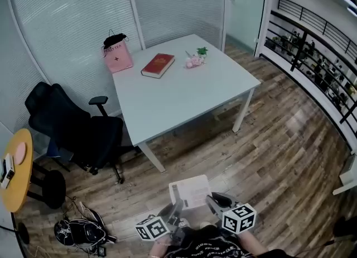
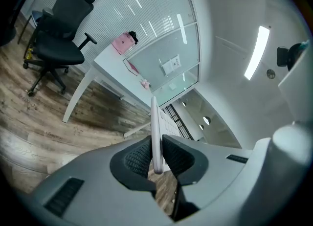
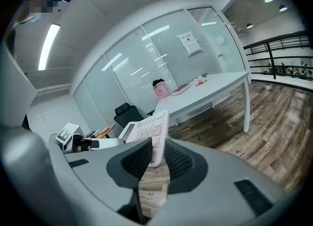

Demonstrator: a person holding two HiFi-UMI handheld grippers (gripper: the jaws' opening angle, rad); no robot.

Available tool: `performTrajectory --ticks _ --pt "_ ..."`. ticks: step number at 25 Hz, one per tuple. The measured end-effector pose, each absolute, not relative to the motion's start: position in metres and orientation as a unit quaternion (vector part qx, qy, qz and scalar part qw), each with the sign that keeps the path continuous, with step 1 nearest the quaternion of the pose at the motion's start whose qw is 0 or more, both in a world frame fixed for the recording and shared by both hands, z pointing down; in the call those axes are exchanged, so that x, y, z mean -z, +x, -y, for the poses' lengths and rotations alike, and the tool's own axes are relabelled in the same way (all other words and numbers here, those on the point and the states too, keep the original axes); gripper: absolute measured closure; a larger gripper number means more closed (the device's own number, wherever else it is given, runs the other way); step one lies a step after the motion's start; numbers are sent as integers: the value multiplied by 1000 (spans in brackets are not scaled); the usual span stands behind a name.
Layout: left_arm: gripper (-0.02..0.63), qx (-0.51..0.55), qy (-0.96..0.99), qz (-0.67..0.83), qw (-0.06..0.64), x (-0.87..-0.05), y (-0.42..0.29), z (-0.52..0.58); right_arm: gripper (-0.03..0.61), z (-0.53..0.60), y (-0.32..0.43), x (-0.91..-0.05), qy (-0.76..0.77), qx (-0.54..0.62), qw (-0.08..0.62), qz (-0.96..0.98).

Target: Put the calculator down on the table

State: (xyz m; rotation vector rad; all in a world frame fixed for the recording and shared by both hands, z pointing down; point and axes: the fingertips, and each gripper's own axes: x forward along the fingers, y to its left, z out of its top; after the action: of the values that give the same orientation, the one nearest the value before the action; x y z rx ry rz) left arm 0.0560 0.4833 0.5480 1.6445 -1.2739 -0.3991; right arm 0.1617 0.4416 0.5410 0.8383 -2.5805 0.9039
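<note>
A white calculator (image 1: 191, 191) hangs low in the head view, above the wooden floor and well short of the white table (image 1: 184, 92). My left gripper (image 1: 177, 207) is shut on its left side and my right gripper (image 1: 212, 200) on its right side. In the left gripper view the calculator (image 2: 154, 127) shows edge-on, pinched between the ribbed pads of the left gripper (image 2: 155, 160). The right gripper view shows the keys of the calculator (image 3: 145, 129), with the right gripper (image 3: 155, 159) clamped on its near edge.
On the table lie a red book (image 1: 158, 65), a pink bag (image 1: 117, 57) and a small pink toy with a plant (image 1: 195, 60). A black office chair (image 1: 75, 125) stands left of it. A yellow round table (image 1: 15, 167) and a dark bag (image 1: 83, 232) are at the left. A railing (image 1: 312, 56) runs along the right.
</note>
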Motion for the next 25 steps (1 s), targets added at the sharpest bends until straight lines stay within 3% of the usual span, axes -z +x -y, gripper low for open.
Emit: performTrajectory --ticks 25 --pt "540 155 714 486 479 -559 10 -448 485 -405 117 -558 345 -297 122 882"
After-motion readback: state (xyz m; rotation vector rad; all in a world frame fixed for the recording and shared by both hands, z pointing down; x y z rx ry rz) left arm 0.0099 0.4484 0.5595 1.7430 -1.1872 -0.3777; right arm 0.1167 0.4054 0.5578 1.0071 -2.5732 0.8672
